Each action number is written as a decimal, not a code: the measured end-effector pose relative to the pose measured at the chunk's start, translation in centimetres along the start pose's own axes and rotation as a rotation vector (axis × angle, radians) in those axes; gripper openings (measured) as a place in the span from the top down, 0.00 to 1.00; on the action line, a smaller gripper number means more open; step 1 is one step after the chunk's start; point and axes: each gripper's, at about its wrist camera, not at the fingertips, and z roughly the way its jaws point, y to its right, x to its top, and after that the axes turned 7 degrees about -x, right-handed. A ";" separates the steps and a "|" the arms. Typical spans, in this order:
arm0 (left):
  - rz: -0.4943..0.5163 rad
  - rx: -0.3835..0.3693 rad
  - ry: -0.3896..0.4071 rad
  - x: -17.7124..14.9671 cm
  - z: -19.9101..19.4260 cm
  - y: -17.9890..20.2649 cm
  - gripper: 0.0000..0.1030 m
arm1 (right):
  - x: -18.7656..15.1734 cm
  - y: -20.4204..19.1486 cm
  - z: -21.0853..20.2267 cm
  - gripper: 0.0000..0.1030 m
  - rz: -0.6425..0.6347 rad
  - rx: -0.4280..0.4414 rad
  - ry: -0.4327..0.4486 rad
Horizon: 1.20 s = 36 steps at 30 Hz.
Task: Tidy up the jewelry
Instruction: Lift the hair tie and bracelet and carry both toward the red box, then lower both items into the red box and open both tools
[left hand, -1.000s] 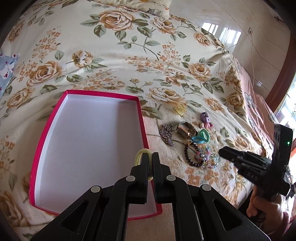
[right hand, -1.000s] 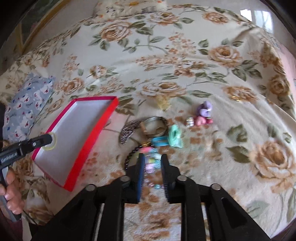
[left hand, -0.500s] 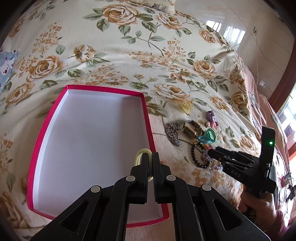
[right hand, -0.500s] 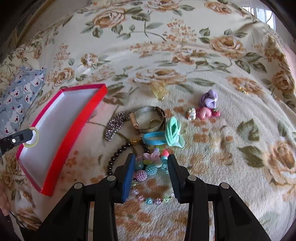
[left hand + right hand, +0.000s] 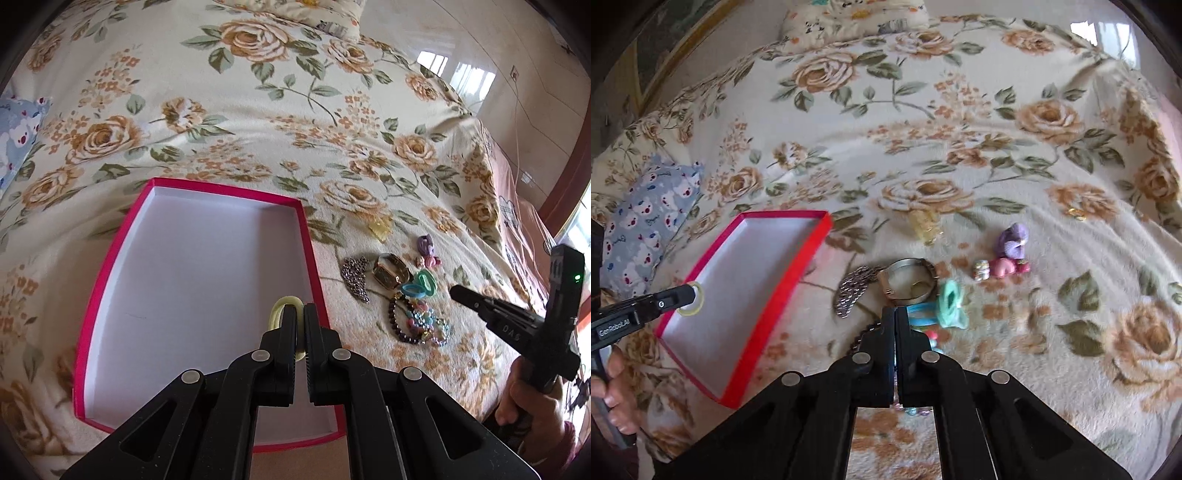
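The left tongs [image 5: 300, 314] are clamped on a pale yellow-green oval ring [image 5: 282, 308], holding it over the white floor of the shallow red-rimmed cardboard box [image 5: 110, 273], close to the box's right wall. The step in hand looks like dropping this ring into the box; the next move calls for the left tongs to part so the ring falls inside the rim, not onto it. The right tongs [image 5: 894, 321] are pressed together over the heap of jewelry on the floral bedspread [image 5: 923, 129], their tips at the pastel beaded bracelet [image 5: 430, 323], but whether they grip it I cannot tell, since the tips hide the contact. Just ahead of the right tongs lie a mint and blue hair tie [image 5: 945, 302], a gold bangle-style watch [image 5: 908, 282] and a silver rhinestone leaf clip [image 5: 851, 293]; a dark beaded bracelet [image 5: 397, 321] lies to their left. Farther ahead sit a purple knitted charm [image 5: 1012, 240], a small pink charm [image 5: 1006, 266] and a yellow translucent clip [image 5: 925, 225]. The pieces overlap, so lifting one may drag its neighbours.
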 end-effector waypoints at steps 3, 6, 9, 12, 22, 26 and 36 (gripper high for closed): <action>-0.002 0.004 0.001 -0.4 -0.3 -0.2 0.97 | -1.0 0.0 1.2 0.82 -0.006 -0.042 -0.044; -0.006 0.008 -0.011 -0.8 -0.1 -0.5 0.97 | -2.3 0.2 3.1 0.81 -0.009 -0.062 -0.108; -0.011 0.010 -0.017 -0.7 0.0 -0.7 0.97 | -3.1 0.6 4.1 0.76 0.012 -0.059 -0.139; -0.014 0.014 -0.020 -0.4 0.2 -0.8 0.97 | -3.2 0.9 4.5 0.73 0.039 -0.033 -0.143; -0.014 0.014 -0.016 -0.1 0.3 -0.8 0.97 | -2.4 0.9 2.5 0.88 0.051 0.006 -0.087; -0.008 0.013 0.000 -0.1 -0.2 -0.6 0.97 | -0.9 0.3 0.3 0.88 0.044 0.025 -0.015; -0.011 0.028 0.043 -0.4 -2.4 -1.3 0.97 | 2.0 -2.4 -2.7 0.88 0.002 0.074 0.094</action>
